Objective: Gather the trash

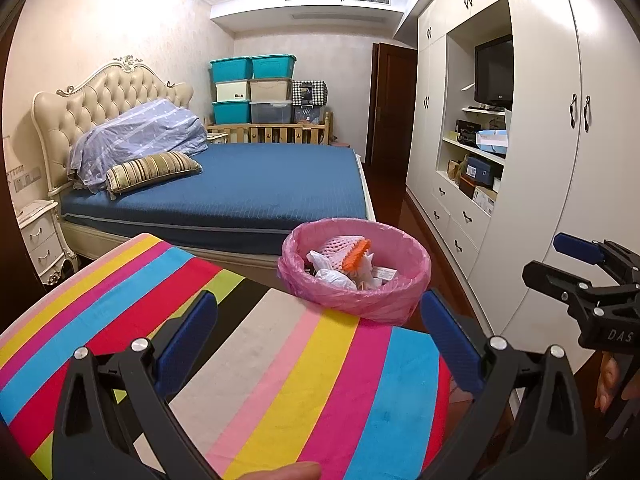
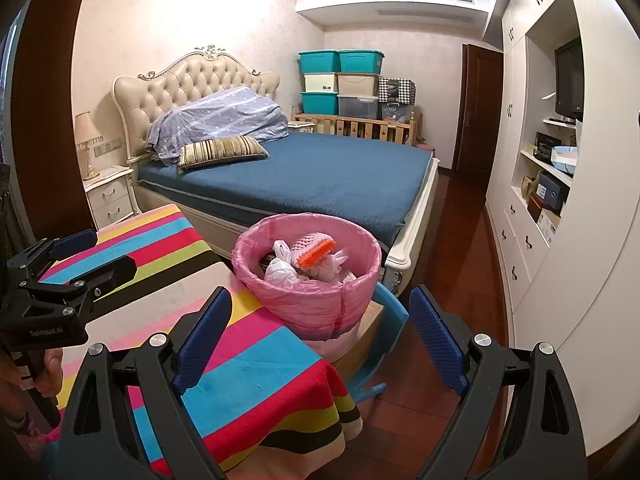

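Observation:
A trash bin with a pink liner [image 1: 394, 298] stands just past the far right corner of the striped table [image 1: 256, 360]. It holds white crumpled plastic bags [image 1: 334, 278], a pink foam net [image 1: 340, 250] and an orange piece [image 1: 358, 256]. My left gripper [image 1: 318, 344] is open and empty over the table, short of the bin. My right gripper [image 2: 320, 340] is open and empty, facing the bin [image 2: 304, 300] from over the table's right edge. Each gripper shows in the other's view: the right one [image 1: 560, 262] and the left one [image 2: 102, 254].
A bed with a blue cover [image 1: 256, 184] lies behind the bin. White wardrobes with shelves and a TV [image 1: 494, 68] line the right wall. A blue chair [image 2: 390, 320] stands by the bin. Dark wood floor [image 2: 464, 248] runs along the right. A nightstand [image 2: 110, 196] stands left.

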Motion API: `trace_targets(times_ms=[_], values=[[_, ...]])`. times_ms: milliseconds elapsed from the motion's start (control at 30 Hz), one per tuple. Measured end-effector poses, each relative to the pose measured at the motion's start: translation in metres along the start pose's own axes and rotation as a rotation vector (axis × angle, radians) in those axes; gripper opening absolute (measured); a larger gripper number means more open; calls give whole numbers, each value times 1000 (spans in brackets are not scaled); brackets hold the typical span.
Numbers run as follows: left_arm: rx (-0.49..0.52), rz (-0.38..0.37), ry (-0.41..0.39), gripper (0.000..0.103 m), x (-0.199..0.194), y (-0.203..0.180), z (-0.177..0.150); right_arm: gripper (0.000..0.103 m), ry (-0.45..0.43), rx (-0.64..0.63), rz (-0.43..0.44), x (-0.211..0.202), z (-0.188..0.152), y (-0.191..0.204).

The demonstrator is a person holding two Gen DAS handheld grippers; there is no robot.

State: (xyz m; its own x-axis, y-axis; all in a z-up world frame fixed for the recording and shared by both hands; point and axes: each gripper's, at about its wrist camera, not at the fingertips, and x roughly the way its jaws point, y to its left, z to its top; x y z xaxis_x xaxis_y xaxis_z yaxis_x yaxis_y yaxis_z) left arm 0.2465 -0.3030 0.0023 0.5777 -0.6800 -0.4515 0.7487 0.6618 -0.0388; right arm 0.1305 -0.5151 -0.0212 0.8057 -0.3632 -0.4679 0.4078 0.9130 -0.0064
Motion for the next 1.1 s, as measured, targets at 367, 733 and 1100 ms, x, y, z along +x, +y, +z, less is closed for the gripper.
trace_targets(times_ms=[367,733,1100], values=[[-2,1,3,99,0,1,-3,85,3,7,-5,3,-5,-2],[-3,1,3,99,0,1,-1,85,2,9,-4,3,-5,-2],[4,-3,3,99,1,1,-9,85,5,10,-5,4,-7,-2]])
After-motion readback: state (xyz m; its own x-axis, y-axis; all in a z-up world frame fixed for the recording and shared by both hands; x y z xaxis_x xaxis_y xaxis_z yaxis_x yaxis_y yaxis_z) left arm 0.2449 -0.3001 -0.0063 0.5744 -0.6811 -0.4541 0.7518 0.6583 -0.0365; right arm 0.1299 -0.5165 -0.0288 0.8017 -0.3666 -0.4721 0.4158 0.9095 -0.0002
